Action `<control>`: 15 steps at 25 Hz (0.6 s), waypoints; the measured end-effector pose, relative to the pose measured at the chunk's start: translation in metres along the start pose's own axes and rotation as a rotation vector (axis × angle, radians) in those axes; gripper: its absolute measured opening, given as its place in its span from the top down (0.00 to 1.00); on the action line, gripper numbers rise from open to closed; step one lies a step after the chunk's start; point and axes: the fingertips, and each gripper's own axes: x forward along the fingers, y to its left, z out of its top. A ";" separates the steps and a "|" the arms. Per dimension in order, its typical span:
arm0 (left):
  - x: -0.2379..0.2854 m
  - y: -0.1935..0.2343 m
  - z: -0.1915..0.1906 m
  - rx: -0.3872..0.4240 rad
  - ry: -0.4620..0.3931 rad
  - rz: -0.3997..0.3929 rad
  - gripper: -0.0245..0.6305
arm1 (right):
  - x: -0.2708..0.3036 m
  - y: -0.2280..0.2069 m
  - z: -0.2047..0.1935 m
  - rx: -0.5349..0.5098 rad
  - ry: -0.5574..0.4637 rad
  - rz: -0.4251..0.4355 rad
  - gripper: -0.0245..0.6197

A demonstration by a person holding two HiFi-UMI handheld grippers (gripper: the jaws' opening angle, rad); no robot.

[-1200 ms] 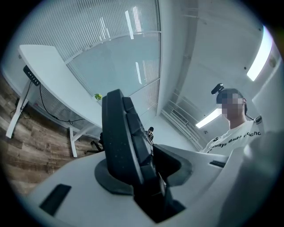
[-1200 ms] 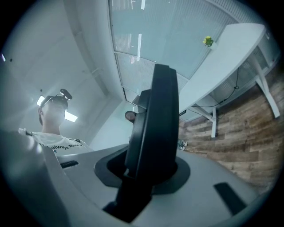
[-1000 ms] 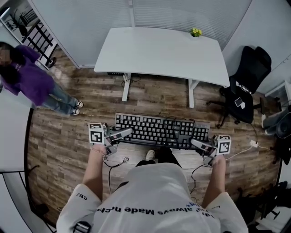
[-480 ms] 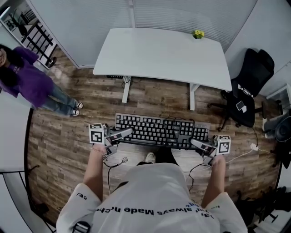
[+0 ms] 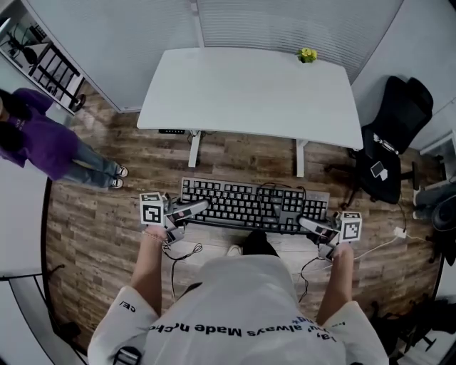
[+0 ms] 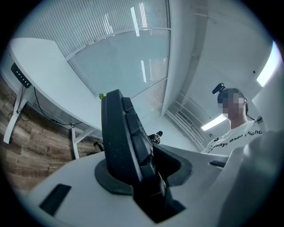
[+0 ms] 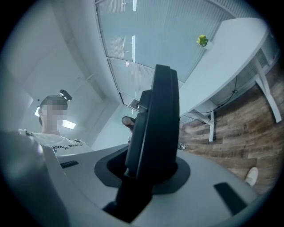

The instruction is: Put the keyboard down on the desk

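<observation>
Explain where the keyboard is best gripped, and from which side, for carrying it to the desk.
Grip the keyboard at its two short ends, one hand-held gripper from each side, jaws across the thin edge. It is long, flat and thin, so end grips should keep it level. The left hand-held gripper and right hand-held gripper hold it so now.

An office. A white rectangular counter (image 5: 249, 93) on metal legs stood against frosted glass partition walls (image 5: 285, 21) with slatted blinds. A black swivel office chair (image 5: 394, 135) stood to its right on a wood-plank floor (image 5: 85, 214). Long ceiling strip lights (image 6: 212, 121) glowed overhead.
</observation>
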 end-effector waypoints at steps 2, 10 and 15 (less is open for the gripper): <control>0.000 0.002 -0.001 0.007 0.000 -0.008 0.72 | -0.001 -0.002 0.000 -0.013 -0.002 -0.005 0.77; 0.002 0.003 0.000 0.036 -0.006 -0.028 0.72 | -0.001 -0.001 0.002 -0.047 -0.002 -0.009 0.77; 0.001 0.002 -0.001 0.055 -0.015 -0.035 0.72 | -0.001 -0.002 0.003 -0.076 0.004 -0.007 0.77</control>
